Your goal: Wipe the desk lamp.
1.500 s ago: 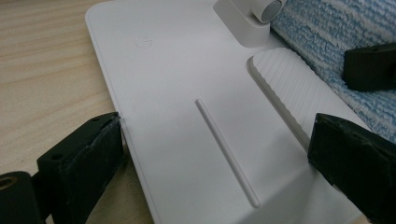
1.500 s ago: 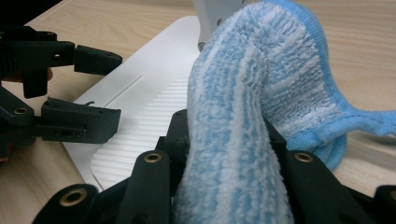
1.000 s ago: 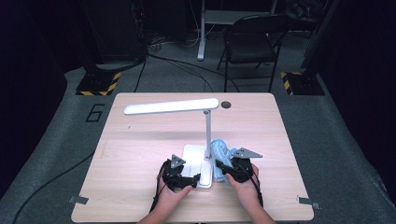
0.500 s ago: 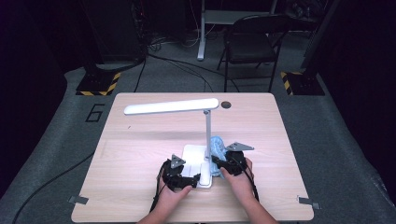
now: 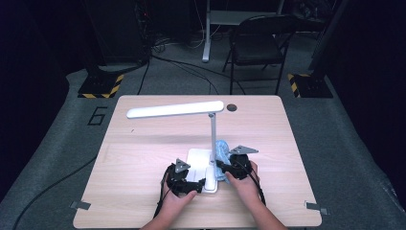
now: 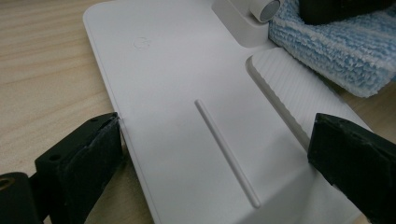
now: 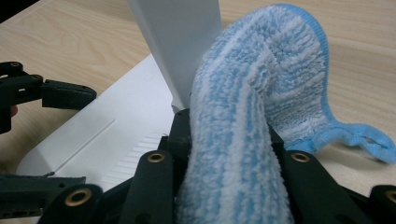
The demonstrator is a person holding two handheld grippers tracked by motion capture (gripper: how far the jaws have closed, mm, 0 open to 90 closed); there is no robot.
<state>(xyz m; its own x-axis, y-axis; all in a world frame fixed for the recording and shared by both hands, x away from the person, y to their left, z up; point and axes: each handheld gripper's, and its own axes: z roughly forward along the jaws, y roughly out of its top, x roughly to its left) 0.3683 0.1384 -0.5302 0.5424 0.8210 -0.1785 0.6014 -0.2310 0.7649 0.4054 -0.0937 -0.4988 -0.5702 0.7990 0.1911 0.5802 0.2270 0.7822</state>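
A white desk lamp stands on the wooden table, with a flat base, a thin post and a long head reaching left. My left gripper straddles the front of the base, one pad against each side edge. My right gripper is shut on a folded blue and white cloth. It presses the cloth against the foot of the post. The cloth trails onto the table to the right of the base.
A round grommet hole sits near the table's far edge, behind the lamp head. A folding chair and cables lie on the floor beyond the table. Small brackets mark the near corners.
My right gripper has shifted a little to the left and away from the near edge with the cloth, closer to the post. The left gripper and the lamp have stayed put.
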